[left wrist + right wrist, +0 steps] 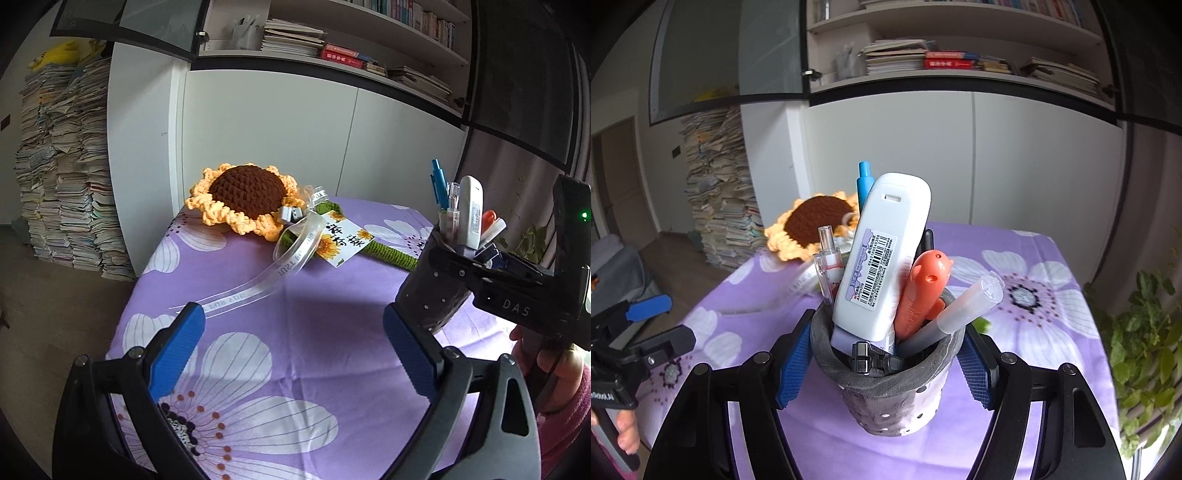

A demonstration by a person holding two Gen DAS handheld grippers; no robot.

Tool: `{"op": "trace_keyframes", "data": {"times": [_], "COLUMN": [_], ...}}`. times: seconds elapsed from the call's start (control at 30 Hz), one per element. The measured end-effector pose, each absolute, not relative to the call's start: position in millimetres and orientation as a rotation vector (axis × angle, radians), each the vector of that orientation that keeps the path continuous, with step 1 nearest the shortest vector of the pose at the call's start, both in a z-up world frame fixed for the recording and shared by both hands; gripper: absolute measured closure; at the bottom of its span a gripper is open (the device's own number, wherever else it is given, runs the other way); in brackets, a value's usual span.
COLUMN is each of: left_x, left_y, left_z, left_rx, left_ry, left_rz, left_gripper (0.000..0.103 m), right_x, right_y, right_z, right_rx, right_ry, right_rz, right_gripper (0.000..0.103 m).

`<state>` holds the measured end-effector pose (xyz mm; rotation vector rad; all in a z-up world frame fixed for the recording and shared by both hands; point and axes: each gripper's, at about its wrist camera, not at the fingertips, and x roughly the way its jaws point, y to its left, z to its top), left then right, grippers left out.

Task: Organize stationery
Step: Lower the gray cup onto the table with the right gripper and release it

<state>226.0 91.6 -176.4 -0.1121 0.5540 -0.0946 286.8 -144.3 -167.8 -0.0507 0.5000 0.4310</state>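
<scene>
Clamping the upright pen holder [886, 387], right gripper [886, 365] jaws pinch it; left gripper [295, 350] jaws apart.

One grey pen holder [886, 402]. Inside it, counted from the right wrist view: one white correction tape [882, 254], one blue pen [865, 184], one clear pen with a red-and-white barrel [830, 266], one orange cutter [923, 291], one grey pen with a clear cap [964, 310], one black clip [862, 356]. One crocheted sunflower [245, 199], one card tag [341, 240], one clear ribbon [291, 254]. One purple flowered cloth [314, 314].
</scene>
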Motion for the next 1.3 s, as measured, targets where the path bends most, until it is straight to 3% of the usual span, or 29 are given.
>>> {"op": "trace_keyframes", "data": {"times": [0.43, 1.3], "left_x": [220, 227], "left_y": [137, 88], "left_z": [-185, -178], "left_rx": [-0.183, -0.098], "left_ry": [0.557, 0.563], "left_rz": [-0.035, -0.163], "left_gripper": [0.005, 0.004], "right_x": [320, 311], "right_y": [-104, -103], "right_z": [-181, -184], "right_rx": [-0.015, -0.061], "right_ry": [0.548, 0.608], "right_rz": [0.386, 0.375], "right_gripper": [0.03, 0.029]}}
